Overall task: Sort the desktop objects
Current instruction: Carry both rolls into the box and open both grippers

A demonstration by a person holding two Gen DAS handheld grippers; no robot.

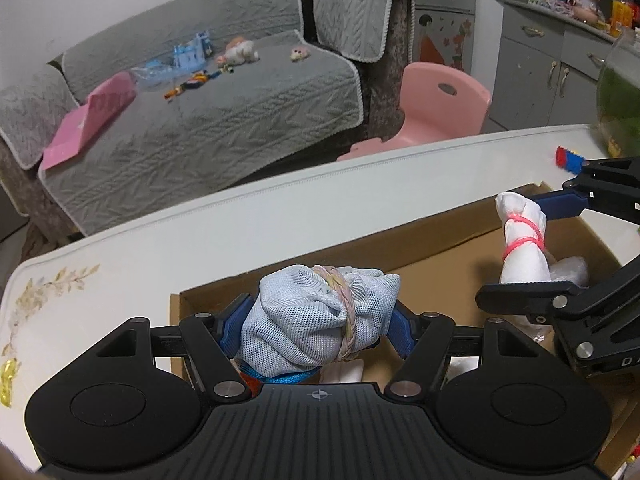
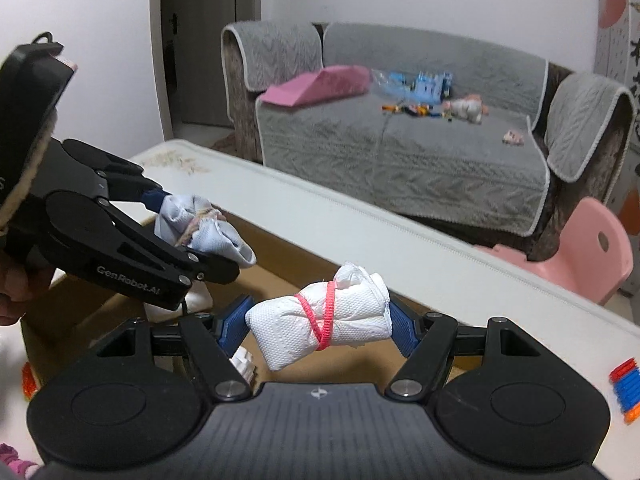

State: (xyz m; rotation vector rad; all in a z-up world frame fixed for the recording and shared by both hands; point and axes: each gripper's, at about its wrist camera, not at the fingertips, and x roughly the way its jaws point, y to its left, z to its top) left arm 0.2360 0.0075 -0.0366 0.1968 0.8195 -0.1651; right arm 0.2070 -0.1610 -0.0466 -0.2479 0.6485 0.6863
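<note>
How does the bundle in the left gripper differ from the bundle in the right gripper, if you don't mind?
The left bundle is pale blue mesh fabric; the right bundle is white embossed paper. The left bundle's band is pastel and braided; the right bundle's is thin, bright pink. Both are clamped in blue pads above the cardboard box.

Left hand-held gripper (image 2: 224, 236): black linkage arms w/ silver screws, blue pads, white "GenRobot.AI" lettering.

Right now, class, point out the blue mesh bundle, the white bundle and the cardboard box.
blue mesh bundle (image 1: 316, 316), left wrist view, middle of cloth.
white bundle (image 2: 320, 320), right wrist view, middle by pink band.
cardboard box (image 1: 440, 236), left wrist view, far inner wall.
</note>
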